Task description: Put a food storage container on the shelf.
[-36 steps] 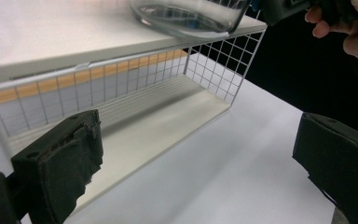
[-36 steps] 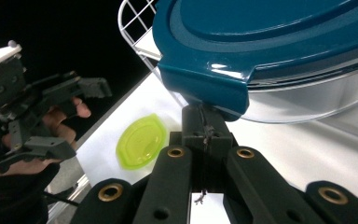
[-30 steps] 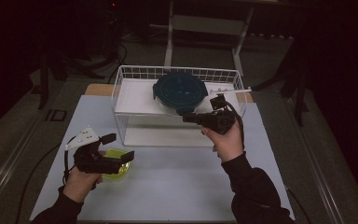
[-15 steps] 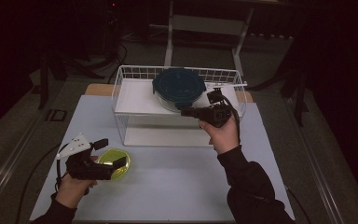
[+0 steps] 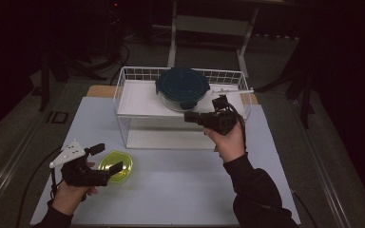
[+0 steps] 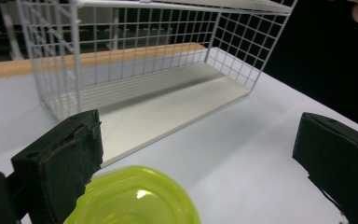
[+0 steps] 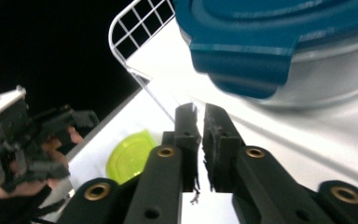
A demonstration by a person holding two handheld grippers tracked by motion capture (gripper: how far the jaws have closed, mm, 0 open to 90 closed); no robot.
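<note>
A round glass container with a dark blue lid [image 5: 183,87] [image 7: 270,37] stands on the top shelf of a white wire rack [image 5: 128,90]. My right gripper [image 5: 188,117] [image 7: 199,122] is shut on nothing and points at the container's near side, just below the lid's tab. On the pale table lies a yellow-green lid [image 5: 116,166] [image 6: 137,198] [image 7: 129,156]. My left gripper [image 5: 107,158] [image 6: 200,140] is open wide, low over the table, with the lid's near part between its jaws. I cannot tell whether either jaw touches the lid.
The rack's lower shelf [image 6: 168,105] is bare and open at the front. A wooden strip [image 5: 100,90] runs along the table's far edge. The pale table [image 5: 185,185] stretches between the two hands. Dark floor and stands surround it.
My right gripper has moved left and a little nearer the blue-lidded container. The left hand has drawn back slightly toward the near edge, still at the yellow-green lid.
</note>
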